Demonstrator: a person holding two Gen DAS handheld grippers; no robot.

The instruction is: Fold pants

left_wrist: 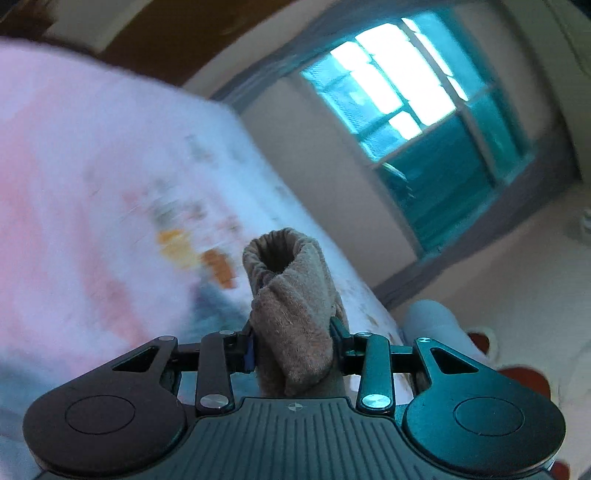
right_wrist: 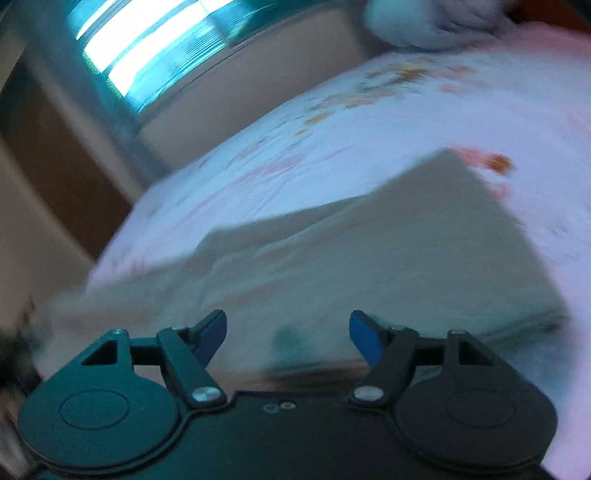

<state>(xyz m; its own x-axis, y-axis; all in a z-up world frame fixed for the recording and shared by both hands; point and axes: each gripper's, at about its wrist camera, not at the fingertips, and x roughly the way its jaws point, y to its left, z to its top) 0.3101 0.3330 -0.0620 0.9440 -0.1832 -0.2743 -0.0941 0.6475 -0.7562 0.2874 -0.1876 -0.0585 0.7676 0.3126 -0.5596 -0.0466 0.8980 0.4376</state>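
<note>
In the left wrist view a bunched fold of the beige-brown pants [left_wrist: 291, 306] stands up between the two fingers, and my left gripper [left_wrist: 293, 343] is shut on it, lifted off the bed. The right wrist view, blurred by motion, shows the rest of the pants [right_wrist: 369, 258] lying as a broad flat beige shape on the sheet. My right gripper [right_wrist: 288, 334] hovers just over their near edge, blue pads [right_wrist: 364, 334] wide apart, open, with nothing pinched.
The bed [left_wrist: 92, 166] has a white and pink sheet with a floral print. A window with teal panes [left_wrist: 417, 122] sits in the wall beyond the bed's side edge. A pale bundle [right_wrist: 424, 26] lies at the bed's far end. The floor [left_wrist: 517, 277] lies beside the bed.
</note>
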